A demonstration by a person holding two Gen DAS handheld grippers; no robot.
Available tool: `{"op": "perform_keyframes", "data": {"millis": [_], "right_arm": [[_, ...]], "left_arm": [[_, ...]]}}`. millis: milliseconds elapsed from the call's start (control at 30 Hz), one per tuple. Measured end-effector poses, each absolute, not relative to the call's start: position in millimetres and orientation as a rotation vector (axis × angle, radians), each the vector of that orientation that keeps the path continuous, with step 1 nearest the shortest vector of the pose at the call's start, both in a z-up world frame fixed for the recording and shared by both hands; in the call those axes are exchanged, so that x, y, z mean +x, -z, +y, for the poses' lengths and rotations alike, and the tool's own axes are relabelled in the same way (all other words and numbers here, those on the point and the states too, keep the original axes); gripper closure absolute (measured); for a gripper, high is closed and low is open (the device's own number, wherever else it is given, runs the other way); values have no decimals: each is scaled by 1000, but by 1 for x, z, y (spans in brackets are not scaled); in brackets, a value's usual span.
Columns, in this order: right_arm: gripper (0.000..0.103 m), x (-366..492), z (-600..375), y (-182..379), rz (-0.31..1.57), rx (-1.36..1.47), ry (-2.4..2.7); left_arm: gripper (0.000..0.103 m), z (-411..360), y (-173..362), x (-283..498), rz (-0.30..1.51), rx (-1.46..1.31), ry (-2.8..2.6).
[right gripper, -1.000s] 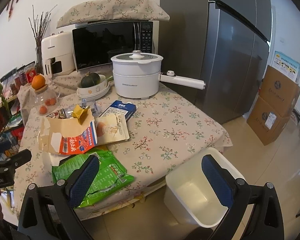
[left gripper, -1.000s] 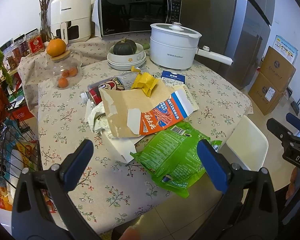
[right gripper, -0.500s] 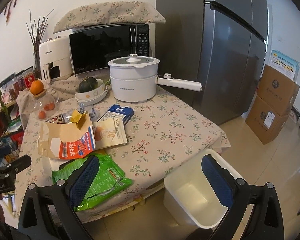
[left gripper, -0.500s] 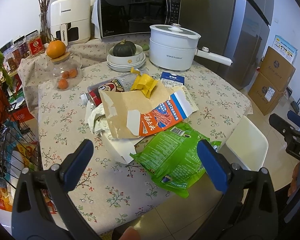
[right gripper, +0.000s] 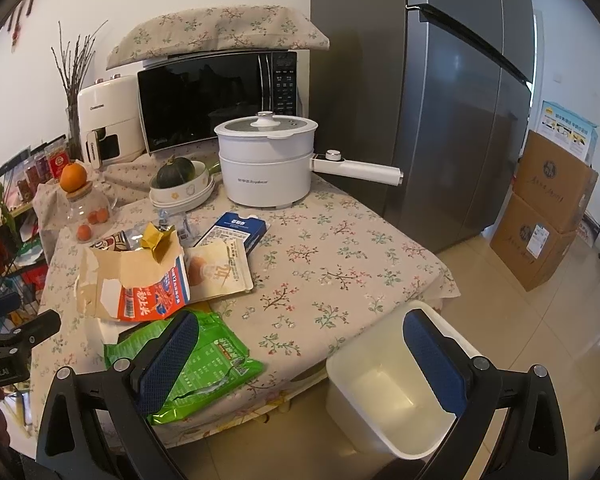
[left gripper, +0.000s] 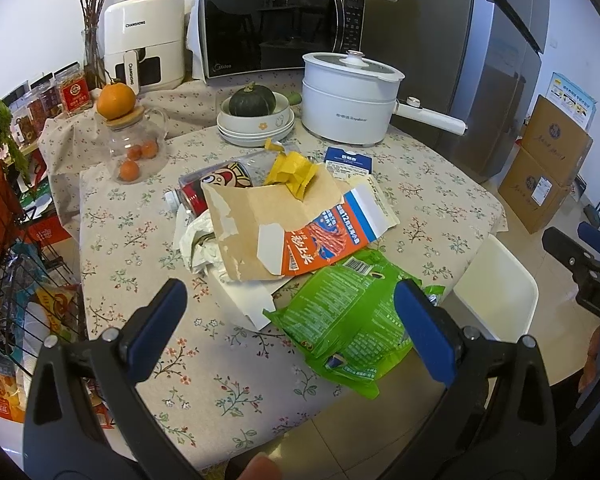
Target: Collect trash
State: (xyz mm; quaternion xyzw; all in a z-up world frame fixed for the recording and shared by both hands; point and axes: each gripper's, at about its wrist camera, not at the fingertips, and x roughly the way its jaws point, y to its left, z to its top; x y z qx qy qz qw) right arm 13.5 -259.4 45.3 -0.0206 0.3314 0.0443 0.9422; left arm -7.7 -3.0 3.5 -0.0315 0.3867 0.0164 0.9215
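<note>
A heap of trash lies on the floral-cloth table (left gripper: 228,384): a green plastic bag (left gripper: 348,320) (right gripper: 204,360) at the near edge, a torn orange-and-blue carton (left gripper: 292,224) (right gripper: 140,288), a yellow wrapper (left gripper: 292,172), crumpled white paper (left gripper: 196,240), a red can (left gripper: 216,184) and a blue box (left gripper: 348,162) (right gripper: 236,232). An empty white bin (right gripper: 392,404) (left gripper: 496,284) stands on the floor at the table's right corner. My left gripper (left gripper: 288,320) hovers open over the near edge, by the green bag. My right gripper (right gripper: 300,360) hangs open between bag and bin.
At the back of the table are a white electric pot (left gripper: 348,108), stacked bowls with a dark squash (left gripper: 254,118), a glass jar topped by an orange (left gripper: 130,140), a microwave (left gripper: 276,36) and an air fryer (left gripper: 144,56). A fridge (right gripper: 440,120) and cardboard boxes (right gripper: 548,208) stand right.
Both grippers have drifted slightly, so the table appears a little closer in the left view. Both stay open; the trash has not moved.
</note>
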Motion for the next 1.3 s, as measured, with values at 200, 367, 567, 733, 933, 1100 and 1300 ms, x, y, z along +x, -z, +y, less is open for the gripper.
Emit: {"op": "perform_keyframes", "data": {"millis": [200,367,567,733,933,1100,1300], "right_arm": [[0,14,-260,-45,673,-44,-87],[0,14,-262,-46,671,-37,-85],[0,13,-262,-46,665,-38,-77],[0,13,-263,-46,663,-41,-76],[0,14,-264,-48,657,-44,-76],[0,14,-261,-50,628,-60,-94],[0,27,-254,-59,646,-129,-118]], "left_arm": [[0,-2,-5,-7,794,-65,-34],[0,-2,-4,-8,793,-64,-33],[0,-2,-4,-8,793,-65,-33],[0,-2,-4,-8,792,-64,-33],[0,-2,-4,-8,793,-64,-33],[0,3,-7,-3,795,-77,-21],[0,19,-3,17,858,-81,-12]]}}
